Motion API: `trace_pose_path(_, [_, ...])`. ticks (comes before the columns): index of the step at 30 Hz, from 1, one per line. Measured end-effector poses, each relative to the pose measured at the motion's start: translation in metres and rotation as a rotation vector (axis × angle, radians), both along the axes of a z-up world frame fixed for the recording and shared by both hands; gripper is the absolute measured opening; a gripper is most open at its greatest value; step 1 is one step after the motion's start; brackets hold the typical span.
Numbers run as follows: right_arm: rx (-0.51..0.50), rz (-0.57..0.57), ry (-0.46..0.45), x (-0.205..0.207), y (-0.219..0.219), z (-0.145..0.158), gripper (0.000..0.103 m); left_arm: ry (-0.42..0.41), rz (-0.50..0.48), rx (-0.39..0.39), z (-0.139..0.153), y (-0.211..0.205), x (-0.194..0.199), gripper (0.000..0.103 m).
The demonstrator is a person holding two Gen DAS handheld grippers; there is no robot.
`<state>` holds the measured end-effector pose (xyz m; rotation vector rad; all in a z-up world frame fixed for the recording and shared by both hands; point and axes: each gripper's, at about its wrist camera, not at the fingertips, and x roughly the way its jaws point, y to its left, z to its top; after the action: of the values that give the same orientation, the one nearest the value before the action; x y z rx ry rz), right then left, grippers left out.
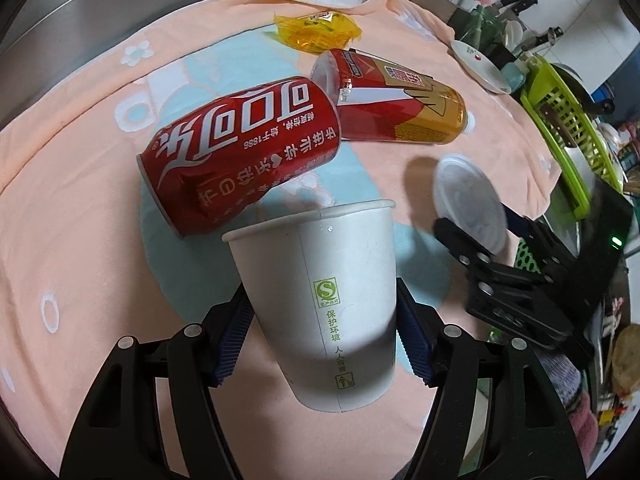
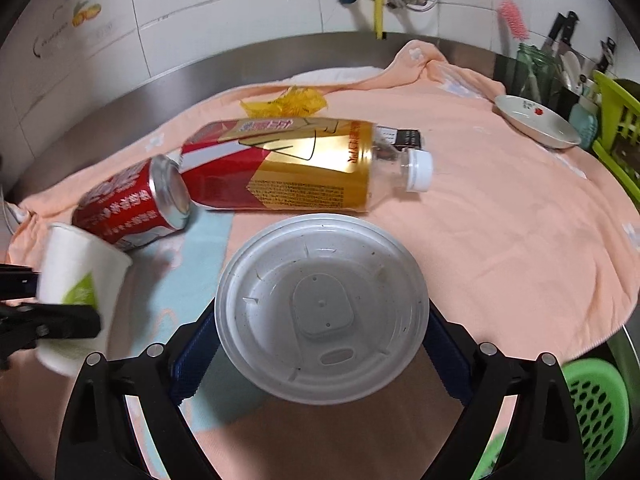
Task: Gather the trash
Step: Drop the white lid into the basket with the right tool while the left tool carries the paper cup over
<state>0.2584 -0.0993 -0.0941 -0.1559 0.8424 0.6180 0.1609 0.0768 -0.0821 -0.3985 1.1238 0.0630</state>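
My left gripper (image 1: 324, 320) is shut on a white paper cup (image 1: 320, 288), held tilted above the towel; the cup also shows in the right wrist view (image 2: 76, 272). My right gripper (image 2: 320, 328) is shut on a white plastic lid (image 2: 320, 304), which also shows in the left wrist view (image 1: 468, 204). A dented red cola can (image 1: 240, 152) lies on its side beyond the cup. A red and gold bottle (image 2: 288, 164) with a white cap lies behind it. A yellow wrapper (image 1: 316, 28) lies farther back.
A peach and blue towel (image 2: 500, 208) covers the steel counter. A white dish (image 2: 536, 122) sits at the towel's far right edge. A lime green rack (image 1: 568, 128) and a green perforated basket (image 2: 596, 412) stand to the right. A tiled wall with taps is behind.
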Motion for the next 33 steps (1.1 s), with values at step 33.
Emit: trace_pose_path(33, [-0.028,-0.552,0.163,-0.065,-0.269,-0.045,0.090,-0.052,-0.056,0.041,0.010,-0.022,0.004,0.060])
